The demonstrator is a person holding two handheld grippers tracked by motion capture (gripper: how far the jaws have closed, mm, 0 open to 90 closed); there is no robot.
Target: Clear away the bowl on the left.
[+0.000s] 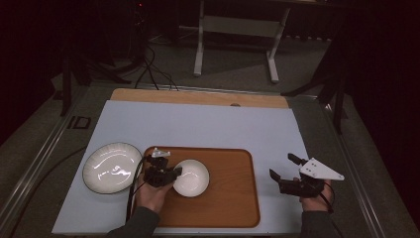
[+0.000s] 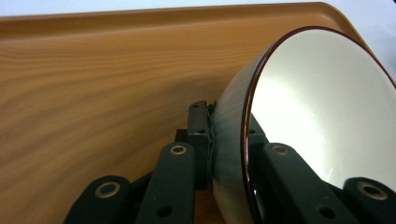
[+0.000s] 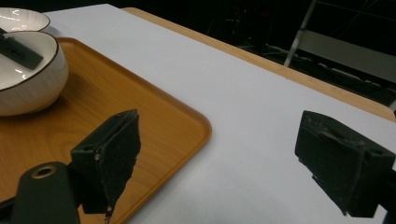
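A white bowl (image 1: pixel 192 177) with a dark rim rests on the wooden tray (image 1: pixel 233 198). My left gripper (image 1: pixel 174 172) is shut on the bowl's left rim, one jaw inside and one outside. In the left gripper view the bowl's wall (image 2: pixel 233 140) stands clamped between the two jaws over the tray (image 2: pixel 93 70). My right gripper (image 1: pixel 283 167) hovers to the right of the tray, jaws wide open and holding nothing. The right gripper view looks past its open gripper (image 3: pixel 219 154) at the tray's corner (image 3: pixel 187 126) and the bowl (image 3: pixel 28 79) at far left.
A white ribbed plate (image 1: pixel 112 167) lies on the pale mat (image 1: pixel 223 129) left of the tray. The mat covers a wooden table whose far edge (image 1: pixel 198 96) shows. Beyond stand a white frame (image 1: pixel 237 29) and floor cables.
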